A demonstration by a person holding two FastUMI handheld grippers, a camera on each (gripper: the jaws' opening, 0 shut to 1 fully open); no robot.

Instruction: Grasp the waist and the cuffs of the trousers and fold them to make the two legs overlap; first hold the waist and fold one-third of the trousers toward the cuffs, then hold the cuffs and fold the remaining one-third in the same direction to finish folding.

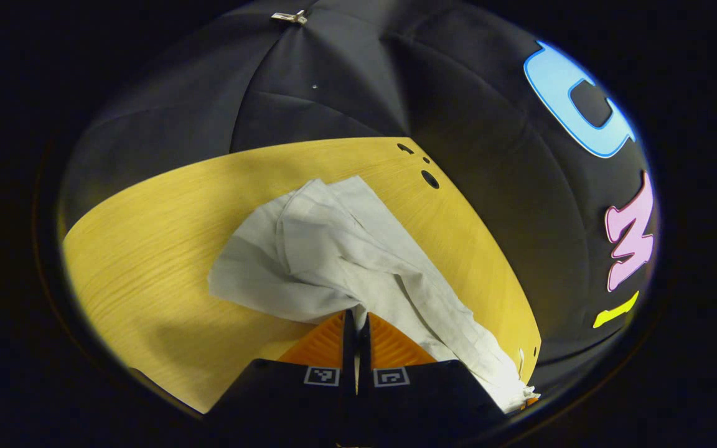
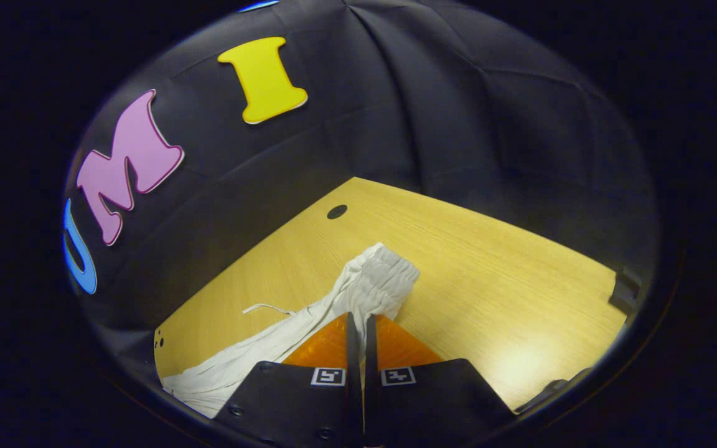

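Pale grey-white trousers [image 1: 333, 249] lie crumpled on the yellow wooden table [image 1: 147, 261]. In the left gripper view the leg ends spread out ahead, and the cloth trails off to the lower right. My left gripper [image 1: 356, 314] is shut, with an edge of the leg cloth pinched at its tips. In the right gripper view the gathered elastic waist [image 2: 383, 277] bunches up just ahead of my right gripper [image 2: 356, 318], which is shut on it. The rest of the trousers [image 2: 240, 361] runs off to the lower left, and a drawstring [image 2: 268, 308] lies loose on the table [image 2: 489, 280].
Round holes [image 1: 430, 179] mark the table near its far corner, and another hole [image 2: 337, 211] sits by the far edge in the right gripper view. The black cloth wall stands close behind the table. A dark fitting [image 2: 625, 289] sits at the table's right edge.
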